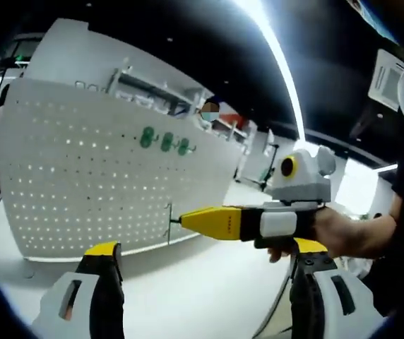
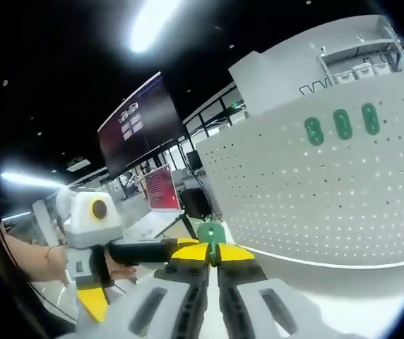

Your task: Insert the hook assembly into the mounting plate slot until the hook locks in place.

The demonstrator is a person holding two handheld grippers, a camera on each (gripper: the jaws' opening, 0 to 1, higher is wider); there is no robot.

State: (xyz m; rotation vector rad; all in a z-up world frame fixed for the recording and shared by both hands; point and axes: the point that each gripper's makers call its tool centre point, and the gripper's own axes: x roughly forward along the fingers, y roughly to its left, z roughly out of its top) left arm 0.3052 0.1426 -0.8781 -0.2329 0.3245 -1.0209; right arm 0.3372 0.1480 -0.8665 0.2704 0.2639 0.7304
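The right gripper (image 2: 211, 253), rising from 6 o'clock in the right gripper view, is clamped on a green hook assembly (image 2: 211, 234), its yellow-tipped jaws pressed together around the plastic body. In the left gripper view the same gripper (image 1: 182, 220) is seen entering from 3 o'clock, held by a hand (image 1: 343, 233), with a thin dark wire hook (image 1: 169, 222) projecting from its tip towards the white perforated mounting plate (image 1: 82, 176). The left gripper (image 1: 205, 261) is held with its jaws apart and nothing between them.

Insertion appears not yet done: the hook tip is close to the plate's lower edge, but contact cannot be confirmed. For a clean lock, the wire prongs should be lined up squarely with a row of holes, then pushed in and tipped downward.

The plate is matte, curved by the lens, and evenly punched. Three glossy green oval hook assemblies (image 1: 165, 140) are already seated at 12 o'clock.
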